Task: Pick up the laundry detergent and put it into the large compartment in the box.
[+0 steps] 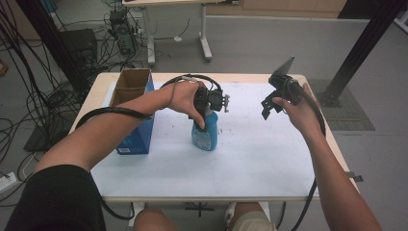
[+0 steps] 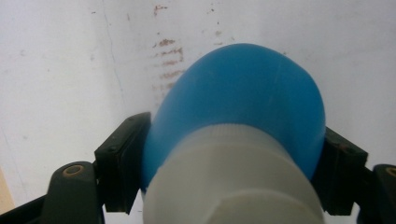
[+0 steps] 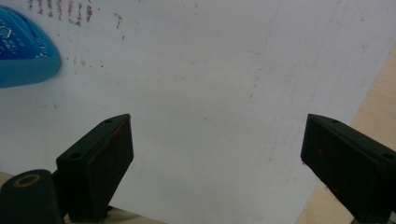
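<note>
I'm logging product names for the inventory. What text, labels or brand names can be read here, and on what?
Nothing can be read.
Blue bottle: white print on its side in the right gripper view, too blurred to read.
Blue box: a small pale label near its bottom edge, too small to read.
White sheet on the table: only reddish smudges, no writing.

Your blue bottle (image 2: 243, 98) looks like smooth plastic with a matt white cap (image 2: 233, 182); the box (image 1: 132, 103) is cardboard.
</note>
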`<state>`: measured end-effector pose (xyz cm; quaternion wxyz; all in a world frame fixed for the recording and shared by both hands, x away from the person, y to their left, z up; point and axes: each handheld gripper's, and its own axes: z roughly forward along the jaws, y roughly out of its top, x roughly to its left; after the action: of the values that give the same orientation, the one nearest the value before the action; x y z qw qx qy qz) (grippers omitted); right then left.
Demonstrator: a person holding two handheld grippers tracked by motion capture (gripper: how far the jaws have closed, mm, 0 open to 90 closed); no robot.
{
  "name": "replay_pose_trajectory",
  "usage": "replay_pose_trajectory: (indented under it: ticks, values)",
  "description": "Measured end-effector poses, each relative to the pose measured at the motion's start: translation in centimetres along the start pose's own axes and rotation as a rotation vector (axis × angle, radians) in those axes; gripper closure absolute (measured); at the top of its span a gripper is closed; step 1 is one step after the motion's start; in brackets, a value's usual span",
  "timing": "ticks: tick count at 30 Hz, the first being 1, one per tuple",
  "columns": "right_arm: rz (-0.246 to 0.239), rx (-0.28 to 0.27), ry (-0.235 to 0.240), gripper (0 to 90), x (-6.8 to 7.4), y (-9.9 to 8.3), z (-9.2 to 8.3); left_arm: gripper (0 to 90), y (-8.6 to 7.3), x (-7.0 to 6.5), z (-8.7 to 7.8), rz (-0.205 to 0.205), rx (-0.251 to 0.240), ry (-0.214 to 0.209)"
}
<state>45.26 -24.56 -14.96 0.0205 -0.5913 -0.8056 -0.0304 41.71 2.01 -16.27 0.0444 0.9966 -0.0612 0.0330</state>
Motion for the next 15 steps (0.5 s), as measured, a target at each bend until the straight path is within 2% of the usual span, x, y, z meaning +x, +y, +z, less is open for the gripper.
replay_pose_trajectory:
  ticks: [15]
  values:
    - [-0.001, 0.0, 0.001, 9.1, 0.04, 0.02, 0.05, 28.9, 0.21, 0.08, 0.02, 0.011, 0.009, -0.001]
